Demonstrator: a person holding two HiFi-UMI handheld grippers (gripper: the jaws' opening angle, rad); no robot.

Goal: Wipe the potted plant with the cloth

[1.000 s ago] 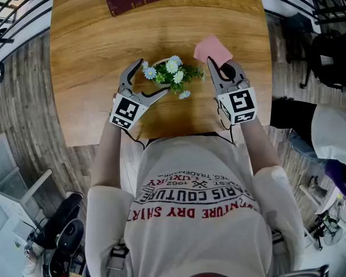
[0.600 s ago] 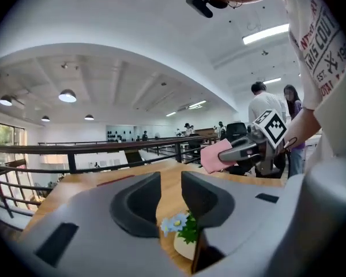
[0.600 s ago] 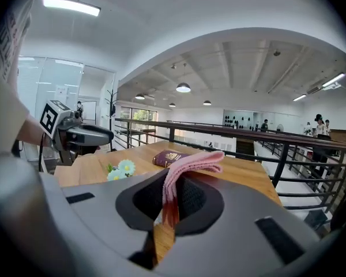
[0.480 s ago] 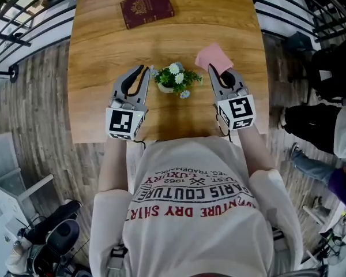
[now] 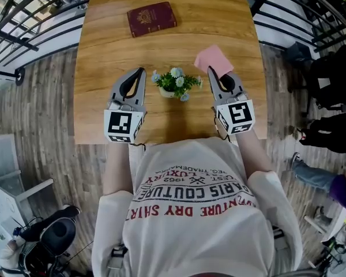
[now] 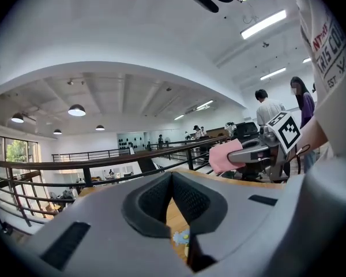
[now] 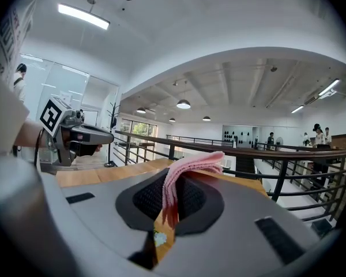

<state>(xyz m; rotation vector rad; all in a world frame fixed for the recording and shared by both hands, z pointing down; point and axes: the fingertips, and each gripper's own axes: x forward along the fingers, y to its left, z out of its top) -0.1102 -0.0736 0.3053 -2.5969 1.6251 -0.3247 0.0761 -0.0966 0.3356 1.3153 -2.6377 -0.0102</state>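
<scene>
The right gripper [image 5: 213,73] is clamped on the folded pink cloth [image 5: 213,57], so the pick-up is done. The cloth is held clear of the potted plant [image 5: 175,83], which stands on the wooden table [image 5: 104,51] between the two grippers, touched by neither. The left gripper [image 5: 139,73] has just been closing its jaws, which meet on nothing; no view shows whether any leaf is wiped, and I judge the wiping is still to do.

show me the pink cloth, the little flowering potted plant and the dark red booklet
pink cloth [image 5: 213,57], head view, middle of its exposed part
little flowering potted plant [image 5: 178,83], head view, leaves at its centre
dark red booklet [image 5: 151,18], head view, middle of its cover
</scene>
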